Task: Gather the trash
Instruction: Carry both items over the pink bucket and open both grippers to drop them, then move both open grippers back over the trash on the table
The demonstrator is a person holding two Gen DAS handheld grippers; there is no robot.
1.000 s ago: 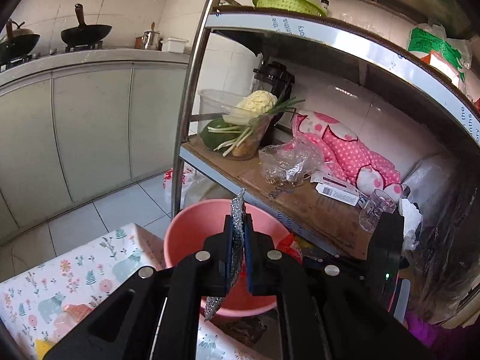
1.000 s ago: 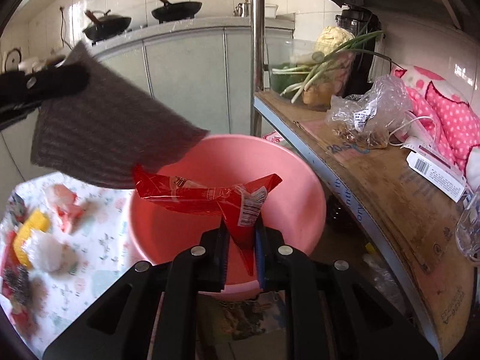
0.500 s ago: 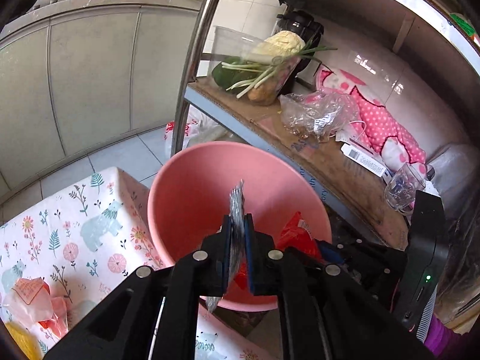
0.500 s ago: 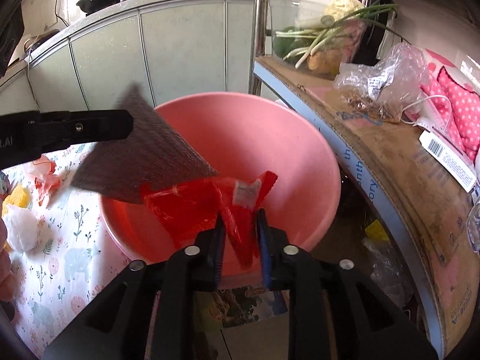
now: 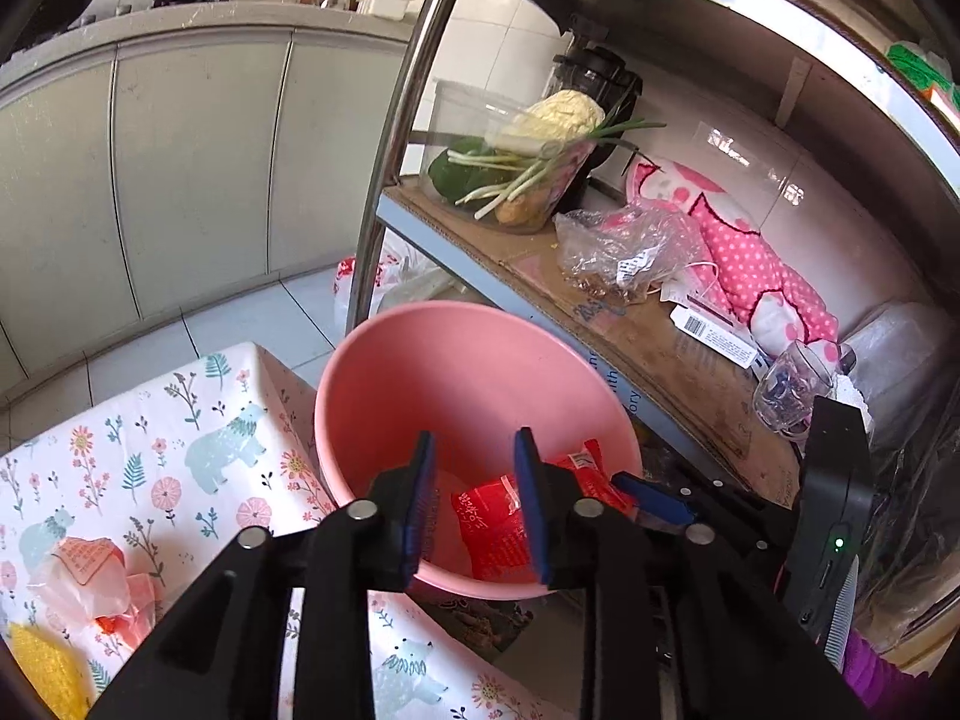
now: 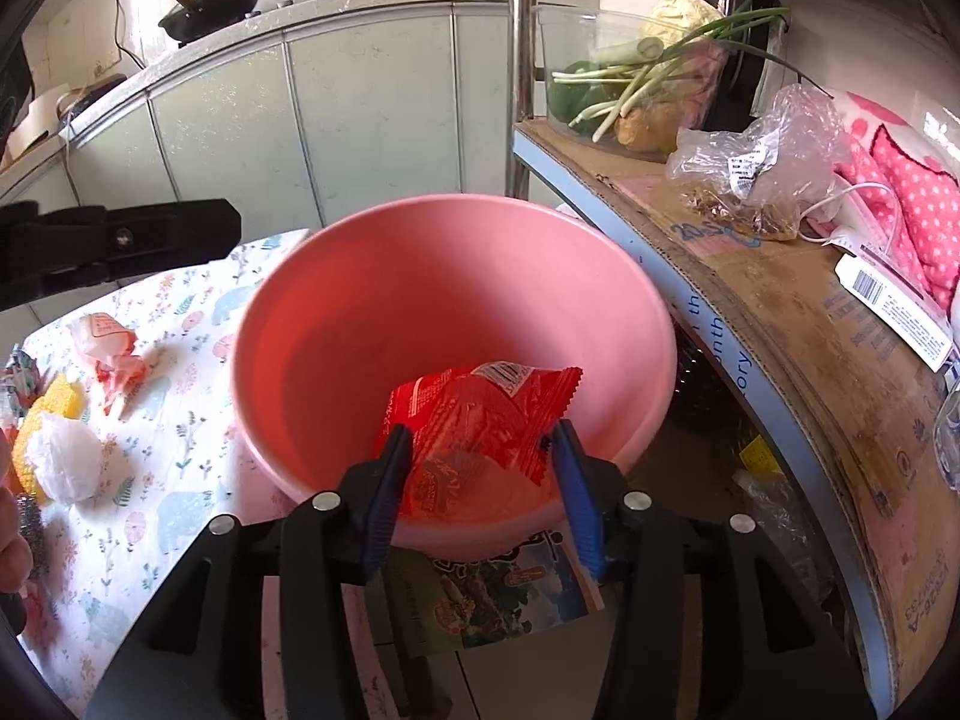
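Note:
A pink basin (image 5: 420, 315) (image 6: 420, 204) stands beside the table, below both grippers. A red snack wrapper (image 5: 492, 531) (image 6: 480, 402) lies inside it. My right gripper (image 6: 480, 432) hangs over the basin's near rim with its jaws opening. The wrapper rests between them, and the pads do not press it. My left gripper (image 5: 473, 444) is just above the basin, jaws opening, with nothing between them. One of its black fingers (image 6: 120, 240) shows at the left of the right wrist view. The silvery sheet it held is not in sight.
The table's floral cloth (image 5: 180, 420) (image 6: 180, 300) carries a white-orange wrapper (image 6: 102, 330), a yellow sponge (image 6: 60, 402), a white plastic ball (image 6: 63, 462) and a steel scrubber (image 6: 30, 528). A cardboard-lined metal shelf (image 5: 660, 354) (image 6: 780, 300) crowds the right. A printed leaflet (image 6: 498, 594) lies under the basin.
Both grippers' jaws have spread apart. The silvery sheet has left the left gripper, which sank toward the basin. The red wrapper has dropped from the right gripper's grip into the basin.

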